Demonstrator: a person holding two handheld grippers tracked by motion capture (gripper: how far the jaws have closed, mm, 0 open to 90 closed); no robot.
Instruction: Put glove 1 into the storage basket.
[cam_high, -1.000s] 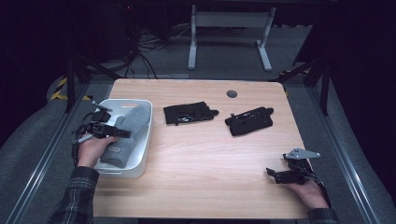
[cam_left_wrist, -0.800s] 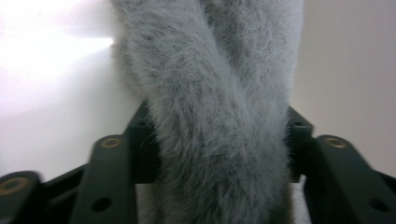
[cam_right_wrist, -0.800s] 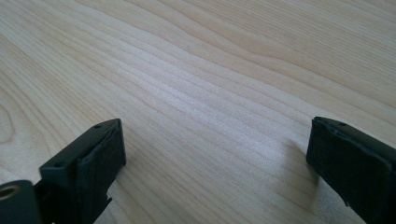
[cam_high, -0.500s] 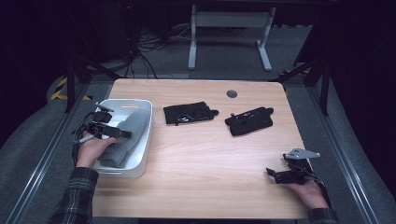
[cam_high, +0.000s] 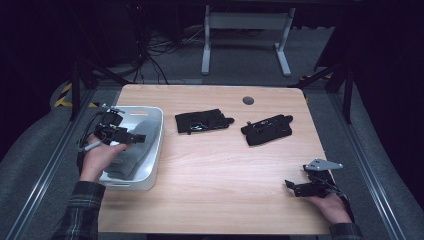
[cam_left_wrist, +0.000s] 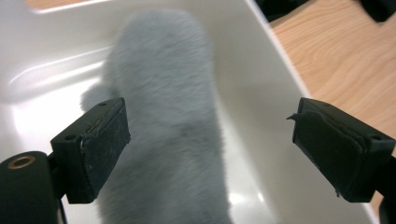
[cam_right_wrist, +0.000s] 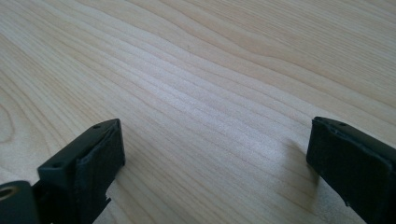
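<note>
- Fur, pale grey and soft, covers the long plush piece (cam_left_wrist: 163, 116) that lies lengthwise in the white bin (cam_high: 152, 150); its pile is thick and fluffy, and its near end runs out of the bottom of the left gripper view.
- Left gripper (cam_left_wrist: 210, 140) hangs above that plush piece inside the bin; its jaws have just been opening and stand spread, with the fur below them and neither pad pressing on it.
- White bin sits at the left edge of the wooden table (cam_high: 220, 185), its smooth right wall rising between the plush piece and the bare wood.
- Two black flat pieces (cam_high: 202, 121) (cam_high: 267, 130) lie well to the right of the bin, apart from each other.
- Right gripper (cam_right_wrist: 215, 172) is far right of the bin near the table's front edge, jaws spread over bare wood with nothing between them.
- Open wood stretches from the bin's right wall to that gripper.
</note>
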